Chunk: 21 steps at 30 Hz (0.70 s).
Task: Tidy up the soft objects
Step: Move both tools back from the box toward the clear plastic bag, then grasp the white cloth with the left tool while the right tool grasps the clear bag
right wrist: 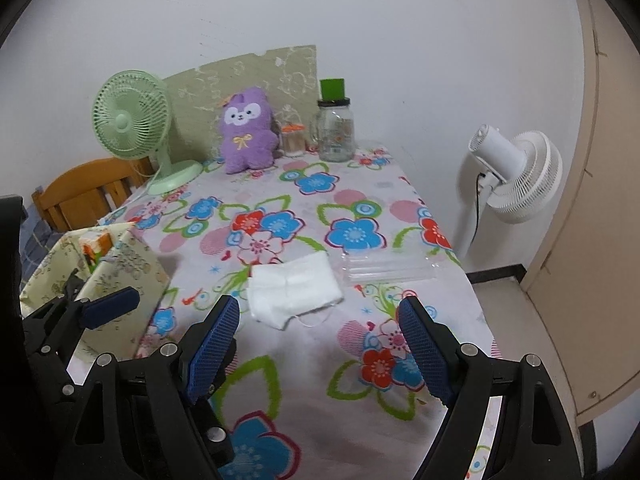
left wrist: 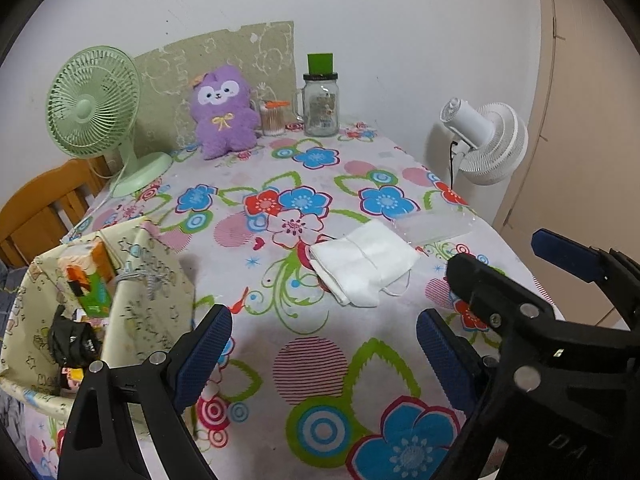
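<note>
On the flower-printed tablecloth [right wrist: 304, 344], a cream patterned fabric bin [left wrist: 152, 280] sits far left. The left gripper [left wrist: 324, 356] hangs empty, jaws apart. The folded white face masks [right wrist: 294, 286] lie mid-table. The right gripper [right wrist: 320, 344] hovers just short of them, spread wide, empty.

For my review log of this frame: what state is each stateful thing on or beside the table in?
Left gripper: open, empty.
Right gripper: open, empty.
White face masks: stacked flat, untouched.
Clear plastic package: lying flat, looks empty.
Glass jar: upright, lidded.
Purple plush: sitting upright.
Storage box: open.
</note>
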Available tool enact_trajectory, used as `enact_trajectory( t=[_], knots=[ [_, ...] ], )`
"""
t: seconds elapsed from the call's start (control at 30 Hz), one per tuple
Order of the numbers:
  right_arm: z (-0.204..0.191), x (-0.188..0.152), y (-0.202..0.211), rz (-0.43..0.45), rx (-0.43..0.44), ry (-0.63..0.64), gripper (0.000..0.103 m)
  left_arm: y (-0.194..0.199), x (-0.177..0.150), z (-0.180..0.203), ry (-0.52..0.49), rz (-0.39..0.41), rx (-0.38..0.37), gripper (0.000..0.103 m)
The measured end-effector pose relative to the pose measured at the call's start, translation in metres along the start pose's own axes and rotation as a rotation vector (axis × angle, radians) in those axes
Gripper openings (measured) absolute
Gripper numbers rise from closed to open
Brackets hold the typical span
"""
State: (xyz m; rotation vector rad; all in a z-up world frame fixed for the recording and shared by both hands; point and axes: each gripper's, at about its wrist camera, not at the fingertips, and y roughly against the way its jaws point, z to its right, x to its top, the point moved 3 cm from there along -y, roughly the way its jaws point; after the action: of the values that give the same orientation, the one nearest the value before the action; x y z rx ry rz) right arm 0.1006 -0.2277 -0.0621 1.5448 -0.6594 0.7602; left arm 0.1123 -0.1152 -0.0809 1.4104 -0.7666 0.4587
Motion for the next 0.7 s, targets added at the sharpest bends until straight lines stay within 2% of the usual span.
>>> enact_trajectory(
  t=[0.43,0.7],
  knots=[
    [0.031,-0.002,-0.029,-0.043,-0.008,-0.048,0.084,-0.034,0.010,0.011,-0.005,-0.055,-0.002,0.095],
    [0.042,0.009,-0.043,-0.048,-0.024,-0.035,0.084,-0.047,0.021,0.022,-0.014,-0.055,-0.007,0.094]
  ],
)
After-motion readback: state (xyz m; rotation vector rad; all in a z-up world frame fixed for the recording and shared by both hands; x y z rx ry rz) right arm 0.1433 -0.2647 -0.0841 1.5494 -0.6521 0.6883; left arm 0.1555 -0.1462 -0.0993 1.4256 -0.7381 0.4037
